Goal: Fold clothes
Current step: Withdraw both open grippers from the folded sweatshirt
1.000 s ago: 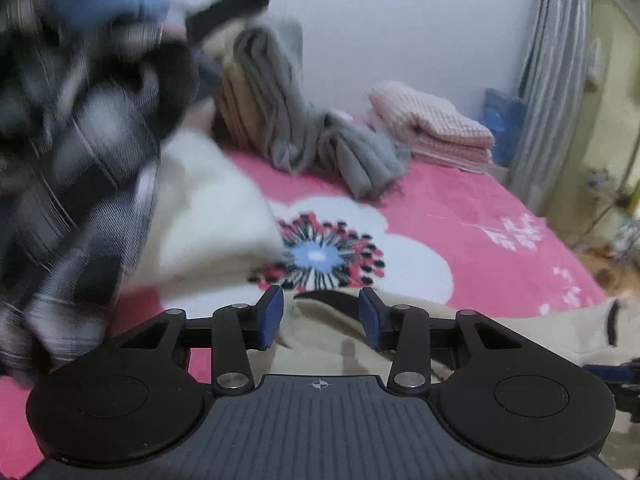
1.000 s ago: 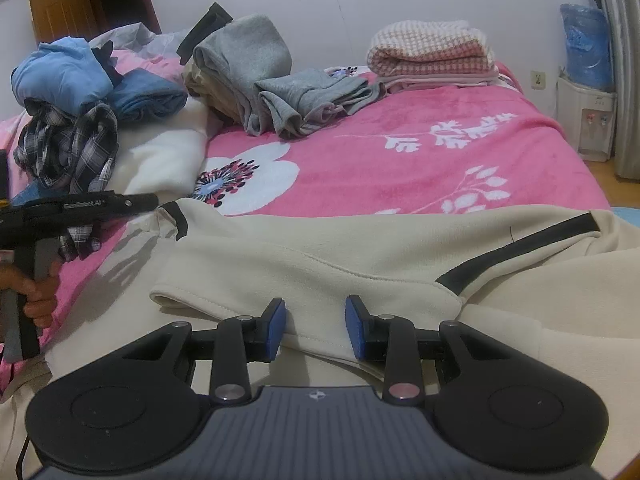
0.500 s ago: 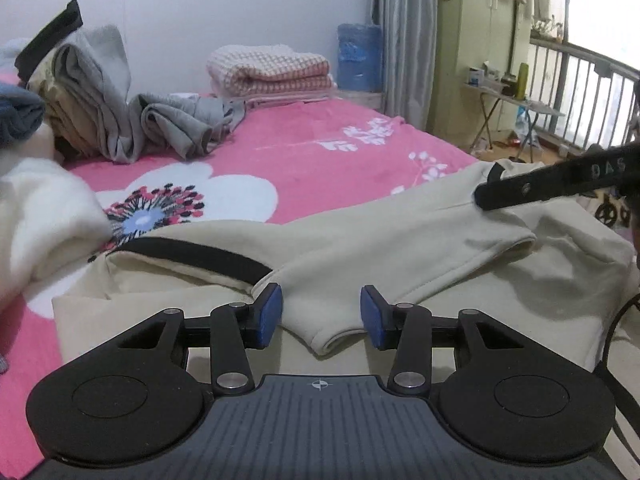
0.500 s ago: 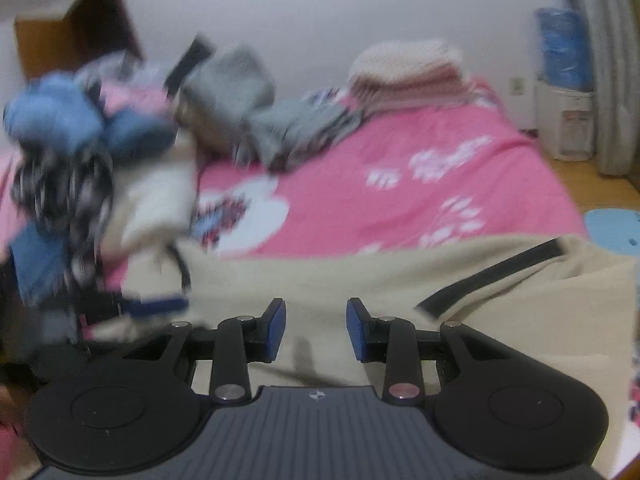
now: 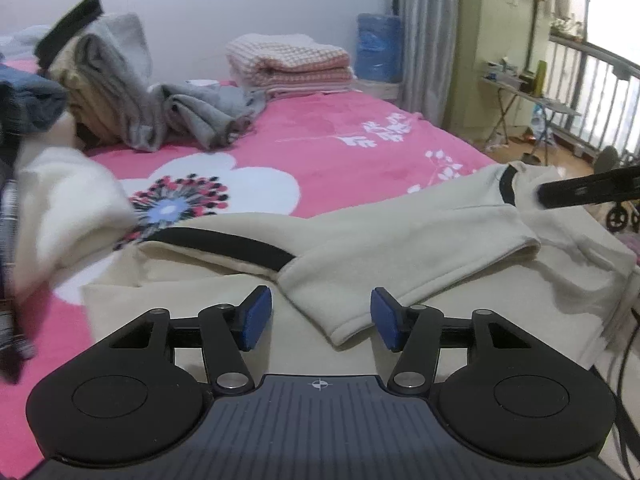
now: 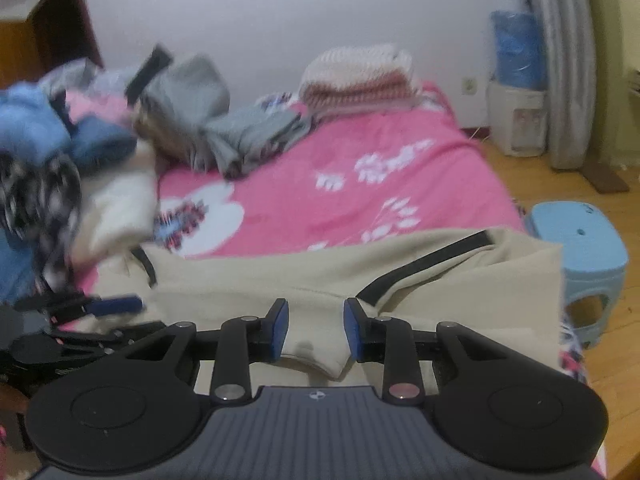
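A cream sweatshirt (image 5: 400,248) with black stripes lies spread on the pink bed (image 5: 320,152). In the left wrist view its folded sleeve cuff (image 5: 352,326) lies between the blue pads of my left gripper (image 5: 320,320). The jaws are opening and do not touch the cloth. In the right wrist view my right gripper (image 6: 316,326) hovers over the sweatshirt (image 6: 280,276). Its jaws are closing, with a cream fold (image 6: 320,360) below the gap and nothing pinched. The right gripper's fingers (image 5: 580,192) show at the right edge of the left view.
A heap of grey clothes (image 5: 132,92), a white fleece (image 5: 60,192) and a plaid shirt (image 6: 40,188) crowd the bed's left and back. A folded checked blanket (image 5: 288,60) sits by the wall. A light blue stool (image 6: 580,240) stands beside the bed.
The left view has swung from the clothes heap onto the cream sweatshirt, and the left jaws have widened. The right gripper has risen, and its jaws have narrowed a little.
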The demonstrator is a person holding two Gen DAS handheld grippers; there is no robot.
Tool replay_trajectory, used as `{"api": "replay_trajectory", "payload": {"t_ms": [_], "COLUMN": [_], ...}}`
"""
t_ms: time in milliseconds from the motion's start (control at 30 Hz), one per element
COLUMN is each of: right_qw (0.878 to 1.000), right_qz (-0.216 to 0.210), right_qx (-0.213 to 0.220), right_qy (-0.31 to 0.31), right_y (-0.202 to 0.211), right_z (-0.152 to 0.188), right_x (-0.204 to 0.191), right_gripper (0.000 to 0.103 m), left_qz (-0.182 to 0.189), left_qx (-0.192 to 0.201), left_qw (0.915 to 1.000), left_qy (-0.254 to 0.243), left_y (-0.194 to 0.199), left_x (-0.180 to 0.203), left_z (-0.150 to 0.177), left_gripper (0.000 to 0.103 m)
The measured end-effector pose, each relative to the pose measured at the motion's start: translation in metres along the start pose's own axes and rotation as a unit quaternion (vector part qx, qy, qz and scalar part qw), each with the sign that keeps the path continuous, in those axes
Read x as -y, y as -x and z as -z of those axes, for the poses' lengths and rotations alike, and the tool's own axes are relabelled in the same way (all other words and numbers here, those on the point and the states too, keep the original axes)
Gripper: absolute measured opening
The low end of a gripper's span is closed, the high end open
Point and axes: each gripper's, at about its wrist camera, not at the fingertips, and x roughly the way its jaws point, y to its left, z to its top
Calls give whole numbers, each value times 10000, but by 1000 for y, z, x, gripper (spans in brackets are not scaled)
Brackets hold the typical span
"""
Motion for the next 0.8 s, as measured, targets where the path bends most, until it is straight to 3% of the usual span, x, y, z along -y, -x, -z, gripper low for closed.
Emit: {"api": "replay_trajectory", "payload": {"t_ms": [167, 267, 400, 533, 667, 800], "right_qw": [9978, 9970, 9957, 9939, 9935, 9903], "right_qz": [-70, -160, -340, -581, -720, -1100], "right_qx": [276, 474, 650, 718, 745, 611], "right_qy": [-592, -589, -559, -601, -471, -598], "right_y": [43, 75, 123, 163, 189, 203], "right_z": [2, 4, 13, 30, 47, 57], "right_x": [4, -2, -17, -37, -59, -77], "right_gripper": [33, 37, 39, 44, 45, 45], "left_qz": [-27, -33, 199, 367, 240, -1], "left_qx": [-68, -148, -442, -824, -1097, -987], "left_qw": [9999, 9996, 9988, 9959, 9937, 9950], "left_qy": [-85, -248, -54, 69, 39, 138], "left_y": [43, 74, 129, 173, 205, 233], "left_x": [7, 17, 29, 38, 45, 42], "left_z": [-8, -14, -11, 7, 35, 60], "left_gripper": [56, 57, 61, 66, 67, 68]}}
